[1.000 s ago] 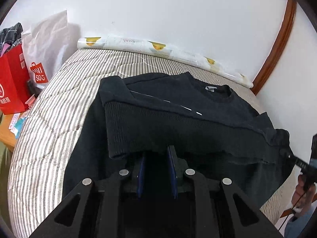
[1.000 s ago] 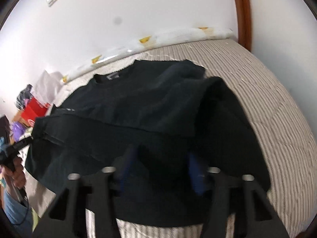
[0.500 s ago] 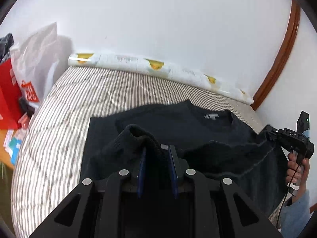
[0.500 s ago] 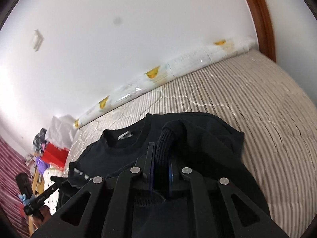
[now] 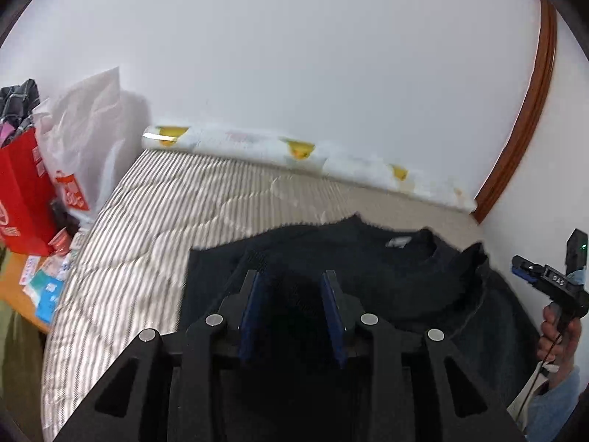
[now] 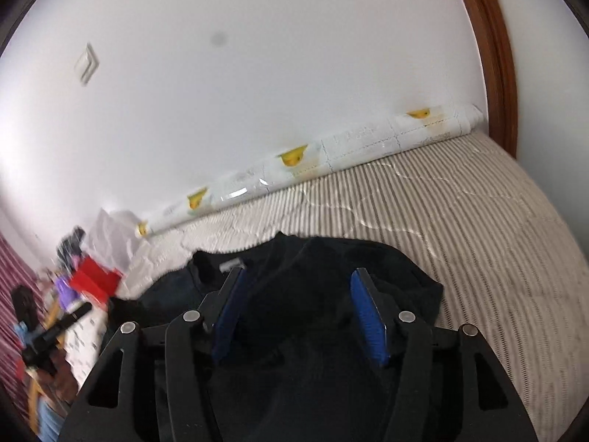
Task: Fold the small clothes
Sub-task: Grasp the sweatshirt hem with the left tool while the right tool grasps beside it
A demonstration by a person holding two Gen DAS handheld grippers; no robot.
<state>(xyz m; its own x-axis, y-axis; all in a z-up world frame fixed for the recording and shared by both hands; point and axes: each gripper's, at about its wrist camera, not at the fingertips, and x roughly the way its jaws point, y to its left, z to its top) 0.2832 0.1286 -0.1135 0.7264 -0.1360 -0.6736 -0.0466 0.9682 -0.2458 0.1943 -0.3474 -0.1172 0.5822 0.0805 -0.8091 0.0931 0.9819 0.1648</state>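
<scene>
Both grippers tilt down over a black sweater [image 5: 371, 258] spread on a striped mattress [image 5: 154, 221]. The left gripper [image 5: 293, 280] has just been opening, its jaws parted around dark knit; the right gripper [image 6: 298, 280] has also just been opening and stands wide over the cloth. A printed roll [image 6: 331, 151] lies against the white wall [image 5: 294, 55]; a red bag [image 5: 22, 191] stands beside the bed.

Counting what is showing on and around the bed

One black sweater [image 5: 368, 258], two grippers – left [image 5: 293, 283], right [image 6: 296, 281] – one printed roll [image 5: 294, 149], one red bag [image 5: 18, 191] and one white bag [image 5: 84, 140] sitting at left.
</scene>
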